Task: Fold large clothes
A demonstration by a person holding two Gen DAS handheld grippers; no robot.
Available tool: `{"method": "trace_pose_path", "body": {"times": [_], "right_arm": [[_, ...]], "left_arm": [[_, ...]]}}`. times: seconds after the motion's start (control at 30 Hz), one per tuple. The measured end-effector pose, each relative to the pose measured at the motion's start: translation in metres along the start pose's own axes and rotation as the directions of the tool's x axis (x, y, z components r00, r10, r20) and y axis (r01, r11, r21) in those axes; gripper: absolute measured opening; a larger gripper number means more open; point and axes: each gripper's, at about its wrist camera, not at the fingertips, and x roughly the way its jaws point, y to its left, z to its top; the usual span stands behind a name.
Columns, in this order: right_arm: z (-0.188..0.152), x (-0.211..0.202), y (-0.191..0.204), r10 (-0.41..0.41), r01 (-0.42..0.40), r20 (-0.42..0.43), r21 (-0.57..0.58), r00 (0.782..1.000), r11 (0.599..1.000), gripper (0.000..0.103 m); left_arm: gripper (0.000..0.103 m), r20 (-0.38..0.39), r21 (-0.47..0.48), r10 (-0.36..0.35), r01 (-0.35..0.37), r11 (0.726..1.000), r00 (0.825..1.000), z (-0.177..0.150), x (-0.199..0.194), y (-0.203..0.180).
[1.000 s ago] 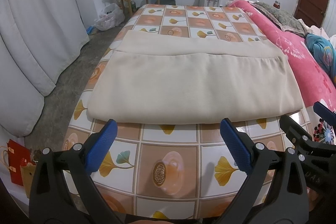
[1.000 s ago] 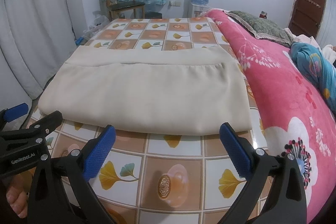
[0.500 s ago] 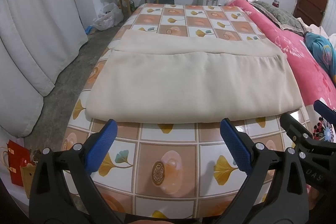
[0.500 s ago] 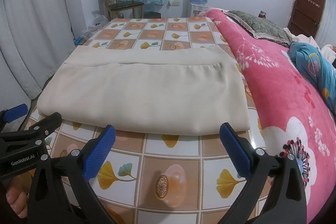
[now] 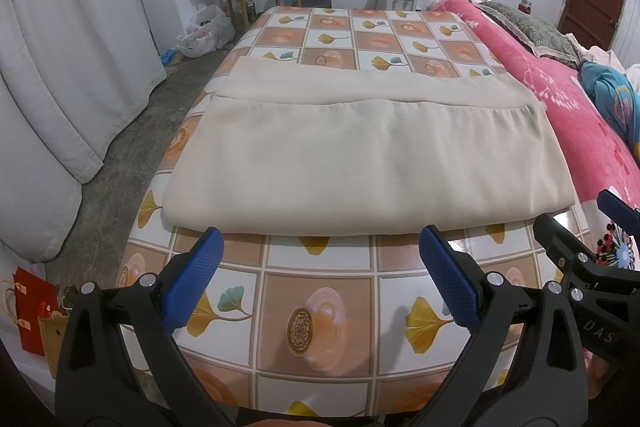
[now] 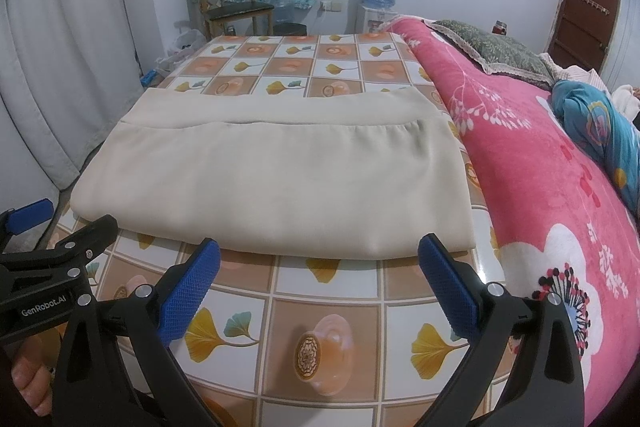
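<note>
Your left gripper (image 5: 320, 267) hangs with its jaws spread wide and empty over the near edge of the tiled table (image 5: 320, 307), just short of the folded beige cloth (image 5: 360, 163). That cloth lies flat across the table's middle, reaching both side edges. Your right gripper (image 6: 320, 267) is equally wide and empty beside the pink blanket (image 6: 540, 187).
</note>
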Motion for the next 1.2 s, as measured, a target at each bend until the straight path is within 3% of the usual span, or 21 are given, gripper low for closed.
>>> {"method": "trace_pose_path", "body": {"times": [1.2], "right_arm": [[0.0003, 0.0005, -0.0027, 0.002, -0.002, -0.006, 0.001, 1.000, 1.000, 0.096]], "left_arm": [[0.095, -0.002, 0.000, 0.000, 0.000, 1.000, 1.000, 0.0000, 0.0001, 0.0001]]}}
